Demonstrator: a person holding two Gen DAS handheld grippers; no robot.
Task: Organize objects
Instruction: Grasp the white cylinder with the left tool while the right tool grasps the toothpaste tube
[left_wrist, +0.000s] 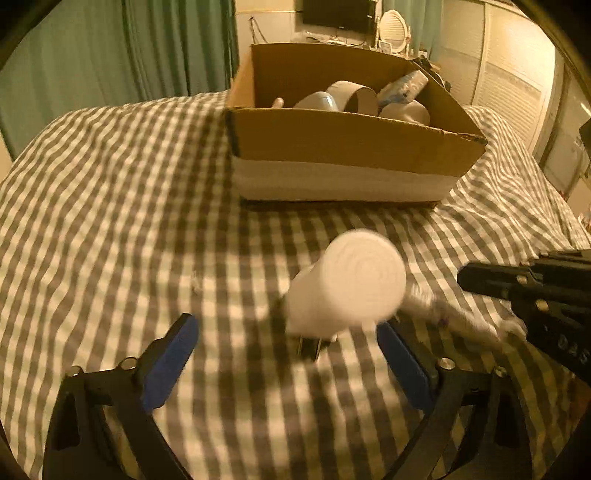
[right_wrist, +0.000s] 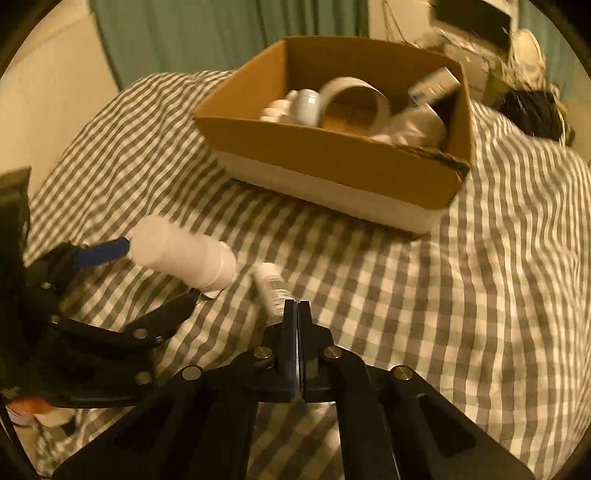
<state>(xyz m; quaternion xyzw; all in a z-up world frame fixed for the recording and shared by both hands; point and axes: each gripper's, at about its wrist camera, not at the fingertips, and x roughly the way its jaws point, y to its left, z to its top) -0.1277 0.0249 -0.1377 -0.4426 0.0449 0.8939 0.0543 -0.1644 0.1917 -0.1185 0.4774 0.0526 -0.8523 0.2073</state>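
A white bottle (left_wrist: 347, 284) lies on the checked bedspread (left_wrist: 110, 206), its round base towards the left wrist camera; it also shows in the right wrist view (right_wrist: 184, 258). My left gripper (left_wrist: 288, 354) is open, its blue-padded fingers either side of the bottle's near end, apart from it. A small white tube (right_wrist: 271, 288) lies just beyond my right gripper (right_wrist: 297, 306), which is shut and empty. The tube shows blurred in the left wrist view (left_wrist: 443, 314). A cardboard box (left_wrist: 343, 144) holding a tape roll (left_wrist: 356, 98) and several white items stands farther back.
Green curtains (left_wrist: 110, 55) hang behind the bed on the left. A dresser with a mirror and a screen stands at the back wall. A dark object (right_wrist: 532, 110) lies on the bed right of the box (right_wrist: 332, 155).
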